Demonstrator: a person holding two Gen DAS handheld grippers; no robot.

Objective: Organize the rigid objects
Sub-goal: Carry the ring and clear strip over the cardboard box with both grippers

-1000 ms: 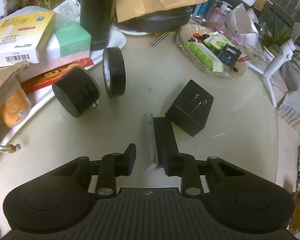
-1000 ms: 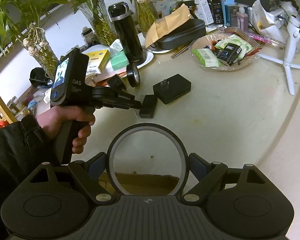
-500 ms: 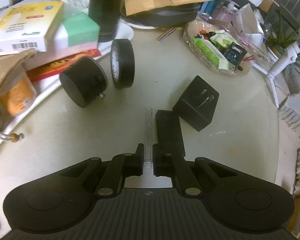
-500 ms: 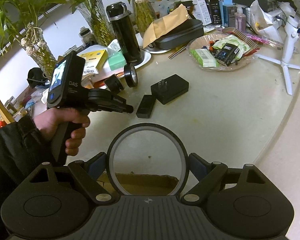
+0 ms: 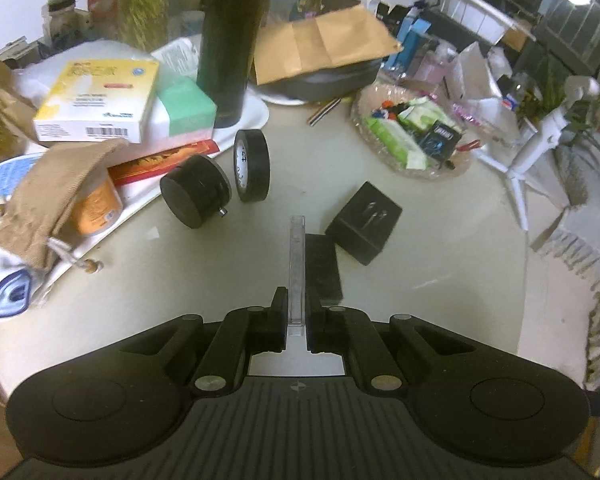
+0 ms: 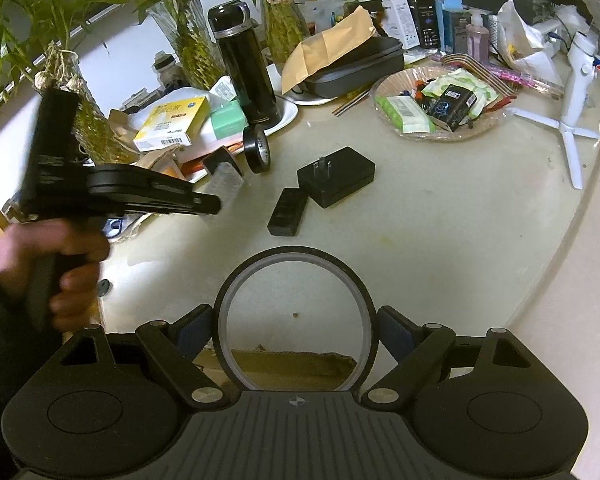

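Dim indoor light, fisheye bending, motion blur

Clear flat plastic case [image 5: 297,272] held edge-up, off the table. Black-rimmed ring [image 6: 295,316] upright. Black slab [image 5: 322,270], plug adapter [image 5: 363,227] lying adjacent on the table.

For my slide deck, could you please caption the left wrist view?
Left gripper shut on a clear plastic case, lifted above the table beside a black charger.

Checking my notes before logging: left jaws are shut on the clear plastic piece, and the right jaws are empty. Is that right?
Not quite. The right wrist view shows the right gripper shut on a large ring, not empty. The left gripper does hold the clear plastic piece.
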